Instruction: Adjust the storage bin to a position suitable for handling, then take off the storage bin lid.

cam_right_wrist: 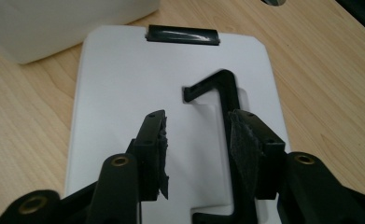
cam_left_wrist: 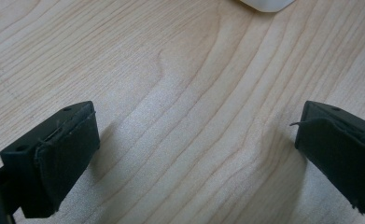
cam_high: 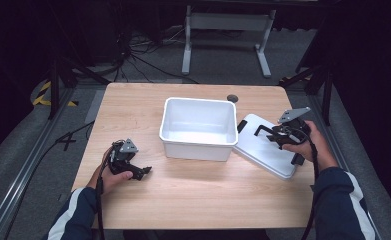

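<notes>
A white open bin stands at the middle of the wooden table. Its white lid lies flat to the right of it, with a black handle on top and a black latch at its far end. My right gripper hovers low over the lid, jaws partly apart, with white lid surface between them. The handle's long bar runs under the right-hand jaw, and no pad presses on it. My left gripper rests on the table at the left, wide open over bare wood.
A corner of the bin shows at the top of the left gripper view, and its wall beside the lid in the right one. A dark round grommet sits behind the bin. A metal stand and cables lie on the floor beyond the table.
</notes>
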